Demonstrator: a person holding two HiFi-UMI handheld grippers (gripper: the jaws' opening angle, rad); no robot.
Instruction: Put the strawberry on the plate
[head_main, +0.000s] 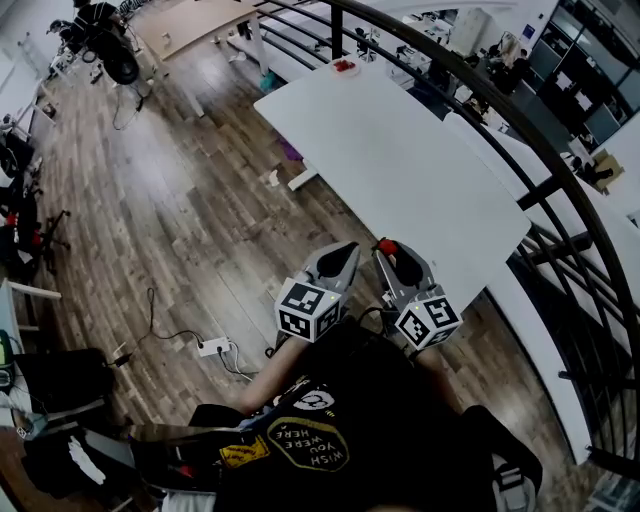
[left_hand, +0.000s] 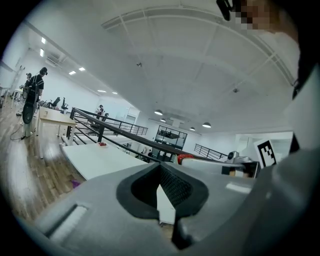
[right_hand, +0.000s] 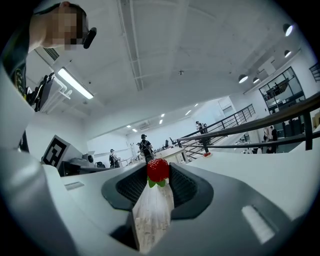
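Note:
A red strawberry (right_hand: 158, 170) with green leaves is pinched at the tip of my right gripper (right_hand: 158, 176), which is shut on it. In the head view that gripper (head_main: 388, 250) is held close to my body, at the near end of a long white table (head_main: 420, 170), with the strawberry (head_main: 386, 245) at its tip. A small plate (head_main: 344, 66) holding something red sits at the table's far end; it also shows as the plate (left_hand: 102, 144) in the left gripper view. My left gripper (head_main: 345, 252) hangs beside the right one, its jaws together with nothing between them.
A black railing (head_main: 520, 130) curves along the table's right side. Wooden floor (head_main: 170, 200) lies to the left, with a power strip and cables (head_main: 212, 347) near my feet. More desks and several people stand far off.

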